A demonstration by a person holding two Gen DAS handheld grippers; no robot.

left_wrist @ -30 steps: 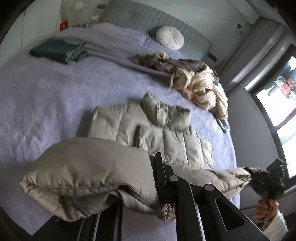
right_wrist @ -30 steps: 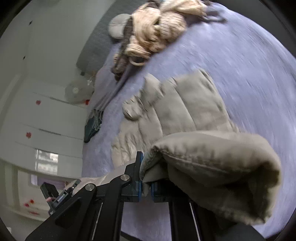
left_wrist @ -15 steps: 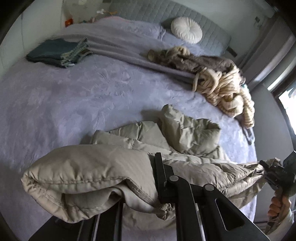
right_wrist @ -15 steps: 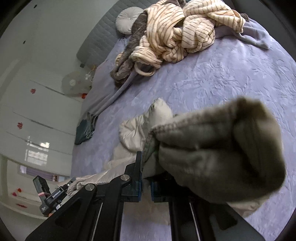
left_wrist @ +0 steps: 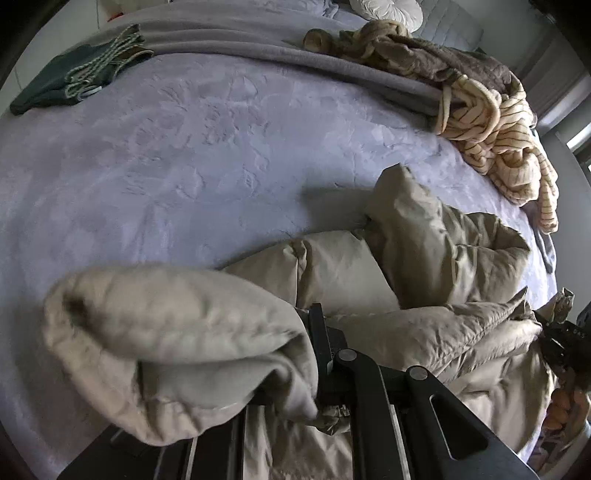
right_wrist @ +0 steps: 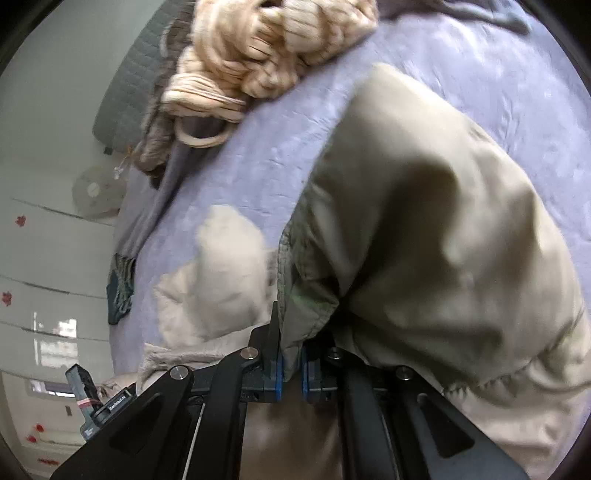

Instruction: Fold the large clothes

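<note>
Both claws, left claw [left_wrist: 314,373] and right claw [right_wrist: 291,369], clamp the puffer jacket [left_wrist: 436,258] hem, probably folding it toward the bed's [left_wrist: 184,147] far side.

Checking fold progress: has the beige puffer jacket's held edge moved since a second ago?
Yes. The beige puffer jacket edge has travelled toward the striped clothes pile, doubling over its lower half.

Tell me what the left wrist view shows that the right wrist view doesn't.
Left wrist only: the round white cushion and the right gripper, at the frame edge, clamping the beige puffer jacket. Right wrist only: a white fan, white cabinets, and the left gripper. Both: the jacket pinched in shut jaws, the lilac bedspread, the striped sweater and folded dark clothes.
</note>
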